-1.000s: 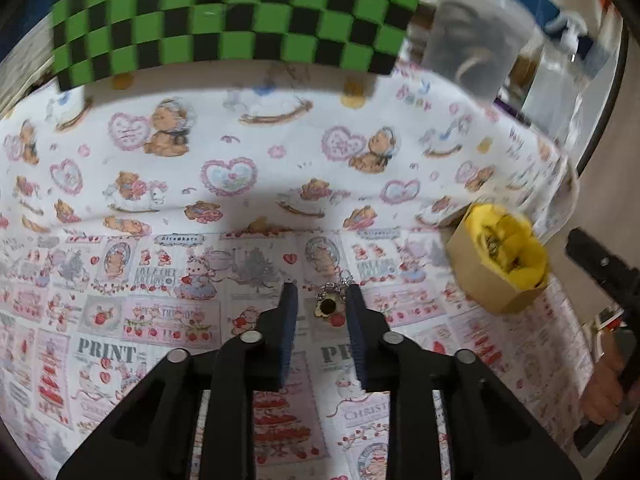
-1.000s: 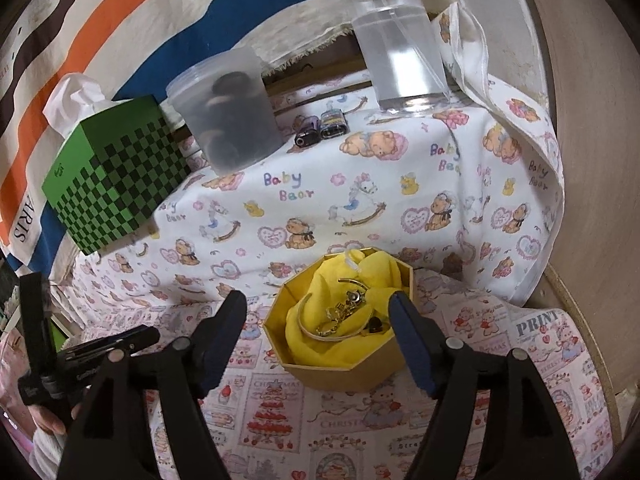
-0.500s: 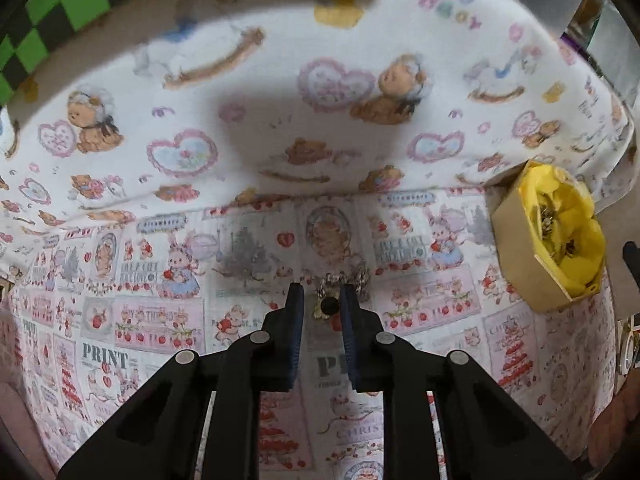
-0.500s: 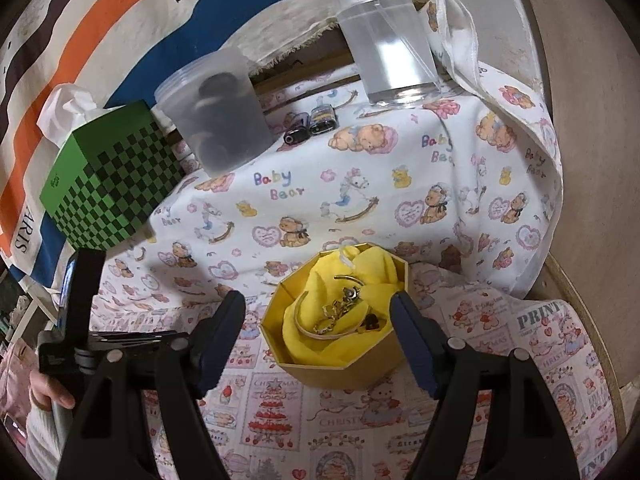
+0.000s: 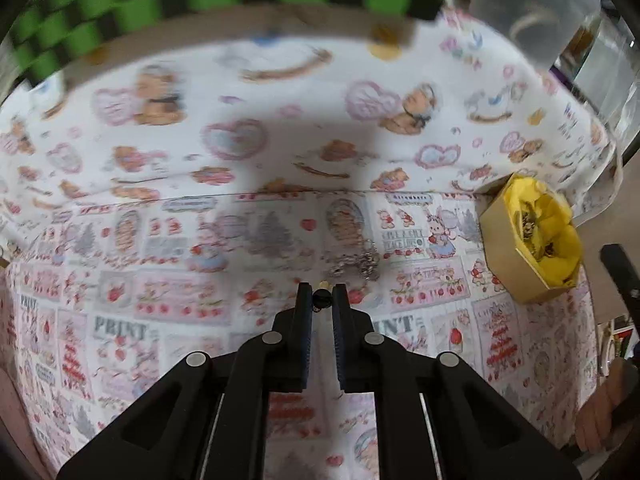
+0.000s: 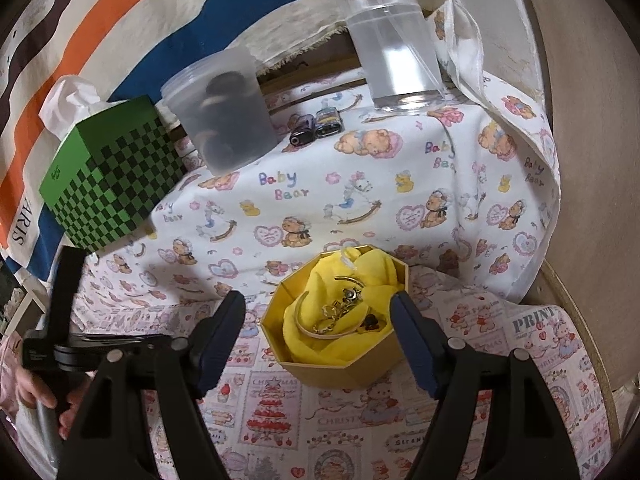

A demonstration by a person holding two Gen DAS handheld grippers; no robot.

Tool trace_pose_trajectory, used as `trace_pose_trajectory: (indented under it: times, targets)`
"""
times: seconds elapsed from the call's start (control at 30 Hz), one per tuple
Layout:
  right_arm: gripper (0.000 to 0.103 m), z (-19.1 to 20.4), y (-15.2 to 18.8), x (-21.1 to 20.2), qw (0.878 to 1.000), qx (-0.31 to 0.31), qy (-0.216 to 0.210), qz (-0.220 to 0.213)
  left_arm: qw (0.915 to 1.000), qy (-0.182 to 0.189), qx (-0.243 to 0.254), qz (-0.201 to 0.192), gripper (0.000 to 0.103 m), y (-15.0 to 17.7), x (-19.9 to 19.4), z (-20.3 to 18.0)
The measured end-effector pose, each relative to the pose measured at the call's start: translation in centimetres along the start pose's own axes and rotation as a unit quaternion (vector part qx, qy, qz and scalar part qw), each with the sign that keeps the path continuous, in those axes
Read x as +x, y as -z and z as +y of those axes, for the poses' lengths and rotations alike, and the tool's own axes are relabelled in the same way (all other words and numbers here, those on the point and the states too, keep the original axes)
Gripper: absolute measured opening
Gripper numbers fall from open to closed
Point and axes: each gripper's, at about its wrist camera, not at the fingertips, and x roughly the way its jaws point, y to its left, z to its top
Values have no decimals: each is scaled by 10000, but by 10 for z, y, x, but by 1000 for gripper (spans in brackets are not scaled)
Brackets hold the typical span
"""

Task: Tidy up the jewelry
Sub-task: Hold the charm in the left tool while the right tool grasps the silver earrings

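My left gripper [image 5: 321,299] is shut on the dark, gold-edged end of a jewelry piece [image 5: 321,300]; its silver chain [image 5: 356,265] trails onto the printed cloth just ahead. A yellow-lined octagonal box [image 5: 530,240] stands to the right. In the right wrist view the same box [image 6: 340,320] holds a gold bangle and several small pieces. My right gripper [image 6: 318,334] is open, its fingers on either side of the box's near half, holding nothing.
A green checkered tissue box [image 6: 108,196], a frosted tub [image 6: 224,112], a clear pump bottle [image 6: 394,36] and two small dark items [image 6: 316,126] stand at the back. The other gripper [image 6: 68,344] and hand show at the left. The cloth's edge drops away on the right.
My left gripper closed from a wide gap onto the jewelry piece's dark end. The left wrist view is blurred with motion. My right gripper stayed open around the box.
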Motion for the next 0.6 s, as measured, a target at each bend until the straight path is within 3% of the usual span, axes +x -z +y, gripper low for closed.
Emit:
trace_pose_trajectory:
  times: [0.13,0.3,0.37,0.43,0.5,0.6]
  targets:
    - [73,4,1,-1,10000,-51,-25,-2,9978,551,0,-380,9,14,-19,18]
    - [73,23,5,-6,9996,-232,-143,-9,9947,784,-31,-662,9,28,-17,33]
    - [73,36,9,-6,9987,-397,-302,55,9947,794,-68,-652,9,29,-10,42]
    - [73,50,15,-4,9973,-667,-281,109,9952,626,-265,-700,9,25,3,54]
    - [73,62,19,4,9960,-830,-227,236,9949,681,-437,-598,9,22,7,66]
    - [73,68,17,21,9955,-664,-237,629,9937,624,-613,-704,9,22,3,79]
